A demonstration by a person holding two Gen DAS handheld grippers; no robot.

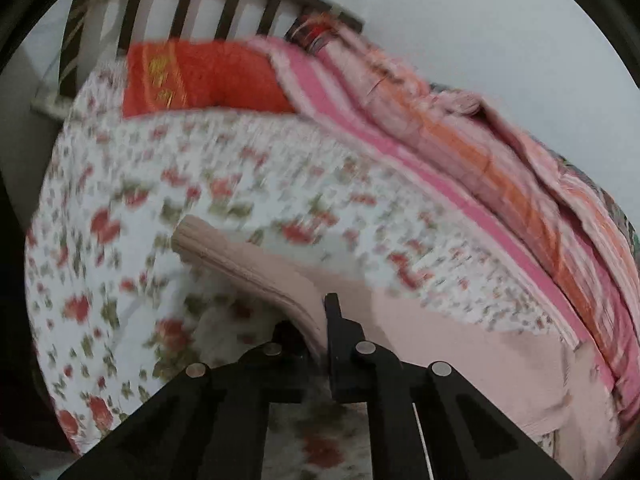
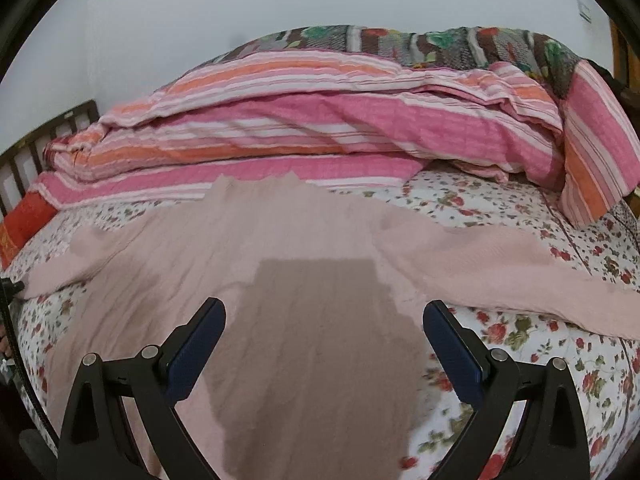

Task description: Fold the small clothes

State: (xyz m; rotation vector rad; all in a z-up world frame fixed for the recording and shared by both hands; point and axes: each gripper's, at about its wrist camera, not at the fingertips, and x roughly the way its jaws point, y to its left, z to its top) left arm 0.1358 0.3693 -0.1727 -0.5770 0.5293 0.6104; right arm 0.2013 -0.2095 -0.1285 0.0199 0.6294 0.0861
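A pale pink knitted sweater lies spread on the floral bed sheet, its sleeves stretched out to both sides. In the right wrist view my right gripper hovers over the sweater's body, open, with nothing between its blue pads. One sleeve runs off to the right. In the blurred left wrist view my left gripper is shut on the other sleeve. That sleeve's ribbed cuff sticks out ahead to the upper left, and the sweater's body lies to the right.
A rolled pink and orange striped quilt lies along the far side of the bed against the pale wall. A red pillow sits by the dark slatted headboard. A darker patterned blanket tops the quilt.
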